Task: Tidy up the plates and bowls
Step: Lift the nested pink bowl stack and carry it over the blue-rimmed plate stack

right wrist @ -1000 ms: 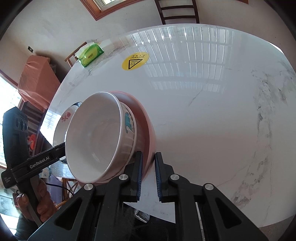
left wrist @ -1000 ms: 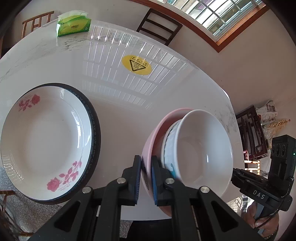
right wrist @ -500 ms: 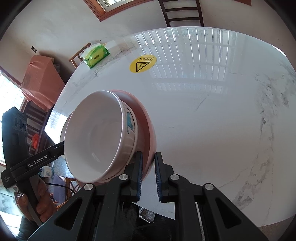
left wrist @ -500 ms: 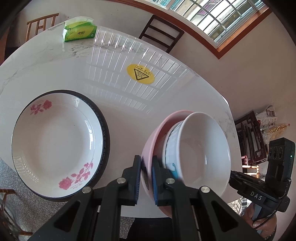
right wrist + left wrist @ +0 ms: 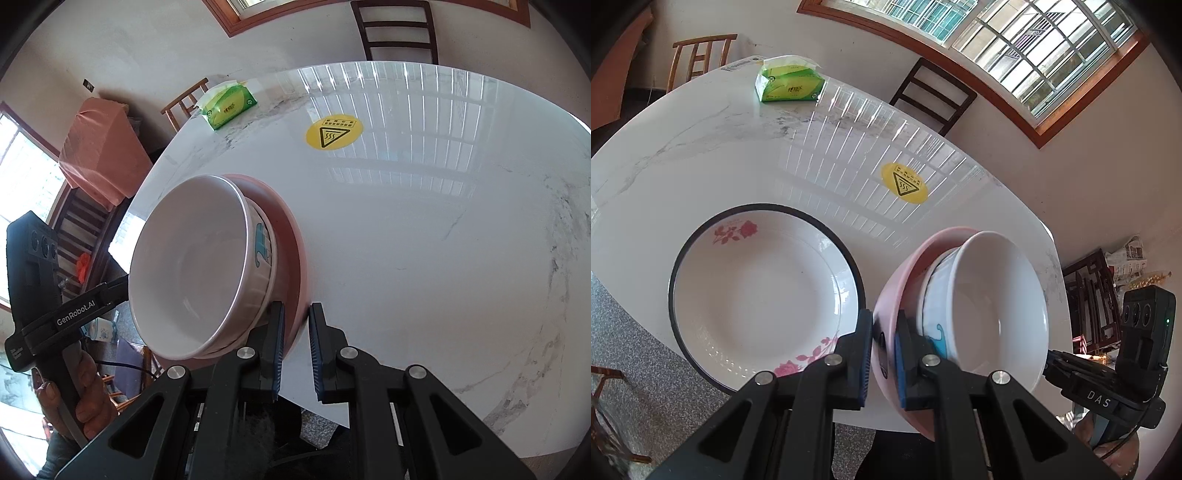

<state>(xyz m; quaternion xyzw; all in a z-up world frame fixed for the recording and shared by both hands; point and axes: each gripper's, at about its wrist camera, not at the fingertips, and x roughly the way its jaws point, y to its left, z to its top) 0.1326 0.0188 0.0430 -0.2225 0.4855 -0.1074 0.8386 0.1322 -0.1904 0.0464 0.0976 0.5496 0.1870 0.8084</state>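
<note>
Both grippers' jaws clamp opposite rims of a pink bowl (image 5: 897, 280) holding two nested white bowls (image 5: 993, 306), left gripper (image 5: 882, 350) and right gripper (image 5: 297, 343) keeping it above the white marble surface (image 5: 424, 229). Only the left view shows the black-rimmed rose plate (image 5: 764, 295) near the surface's edge; the right view shows broad bare marble.

- Pink bowl (image 5: 905, 269): outermost of a nested stack, lifted clear of the table's near edge, tilted.
- White bowl with blue motif (image 5: 932, 317): nested inside the pink one.
- Plain white bowl (image 5: 997, 306): innermost, empty.
- Deep plate (image 5: 764, 295), white, black rim, pink roses: upright, empty, flat at the table's (image 5: 701, 155) near-left edge.
</note>
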